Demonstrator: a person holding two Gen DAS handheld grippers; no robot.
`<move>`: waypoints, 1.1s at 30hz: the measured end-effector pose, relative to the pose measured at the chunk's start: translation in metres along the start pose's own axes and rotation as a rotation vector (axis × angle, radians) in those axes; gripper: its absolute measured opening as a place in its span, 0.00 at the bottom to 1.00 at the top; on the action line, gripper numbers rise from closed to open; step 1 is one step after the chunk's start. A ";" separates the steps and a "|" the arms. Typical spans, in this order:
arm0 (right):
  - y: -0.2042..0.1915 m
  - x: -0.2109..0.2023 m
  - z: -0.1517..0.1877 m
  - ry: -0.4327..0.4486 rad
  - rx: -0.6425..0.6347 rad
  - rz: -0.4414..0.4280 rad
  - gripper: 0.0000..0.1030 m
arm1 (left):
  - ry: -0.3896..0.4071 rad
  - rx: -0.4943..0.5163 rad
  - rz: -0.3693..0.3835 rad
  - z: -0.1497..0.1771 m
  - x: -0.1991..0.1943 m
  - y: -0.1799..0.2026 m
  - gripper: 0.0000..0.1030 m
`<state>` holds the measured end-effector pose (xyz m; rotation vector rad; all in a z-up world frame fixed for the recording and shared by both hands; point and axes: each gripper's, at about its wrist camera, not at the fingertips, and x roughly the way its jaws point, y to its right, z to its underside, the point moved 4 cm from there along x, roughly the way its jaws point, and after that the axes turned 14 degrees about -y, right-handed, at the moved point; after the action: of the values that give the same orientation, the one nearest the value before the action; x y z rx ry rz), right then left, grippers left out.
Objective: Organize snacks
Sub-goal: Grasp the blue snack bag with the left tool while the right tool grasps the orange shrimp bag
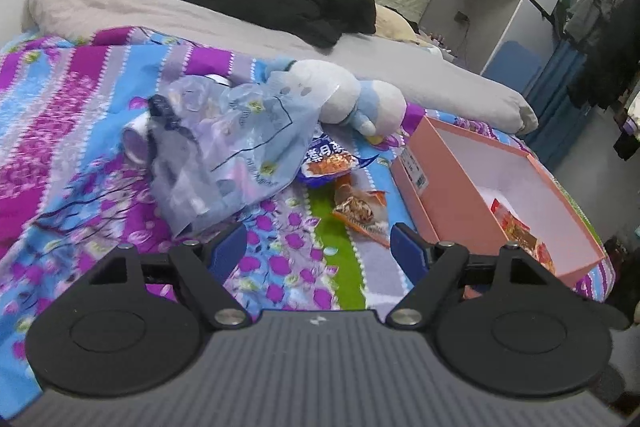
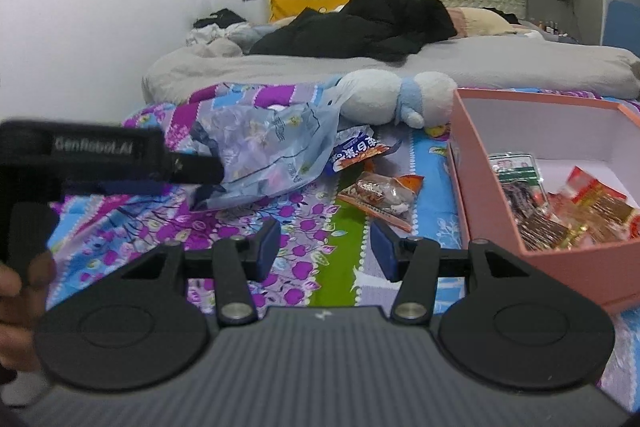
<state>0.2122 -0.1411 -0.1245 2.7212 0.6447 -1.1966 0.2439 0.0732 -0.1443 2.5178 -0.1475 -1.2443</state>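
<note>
Along the left of both views the patterned bedspread is lying flat and bare, giving open room, while its near edge is running under the gripper bodies at the bottom of each frame. In the left wrist view the left gripper is pointing downward over the bedspread at lower centre, its blue fingers standing spread wide with nothing between them, only purple-flowered cloth showing in the gap. Left of centre a crumpled translucent plastic bag is sitting, partly covering a blue snack packet; just below that, an orange snack packet is lying loose on the green stripe, near the right fingertip but apart from it. Behind the bag a white-and-blue plush toy is resting. At the right the pink box is standing open near the bed's right edge, with red snacks in its near corner. In the right wrist view the left gripper is appearing blurred at the middle left, with a hand at the lower left edge. The right gripper is hovering at lower centre, its fingers partly spread and empty, the orange packet just above the right fingertip. At the right, the pink box's near wall is standing close beside the gripper, narrowing the room there.
</note>
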 end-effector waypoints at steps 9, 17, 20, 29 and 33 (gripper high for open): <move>0.008 0.062 -0.011 -0.014 -0.103 0.096 0.74 | -0.072 -0.044 0.113 -0.043 0.086 -0.008 0.79; 0.014 0.118 -0.019 -0.041 -0.239 0.172 0.74 | -0.123 -0.136 0.195 -0.065 0.161 -0.014 0.78; 0.015 0.135 -0.021 -0.046 -0.295 0.202 0.74 | -0.135 -0.204 0.220 -0.072 0.183 -0.024 0.73; 0.011 0.167 -0.025 -0.029 -0.436 0.248 0.74 | -0.163 -0.405 0.331 -0.080 0.228 -0.047 0.58; 0.006 0.174 -0.026 -0.030 -0.488 0.281 0.74 | -0.172 -0.497 0.400 -0.080 0.243 -0.055 0.49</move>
<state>0.3367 -0.0807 -0.2332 2.2853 0.4560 -0.8738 0.4532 0.0877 -0.3008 1.8486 -0.3205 -1.1555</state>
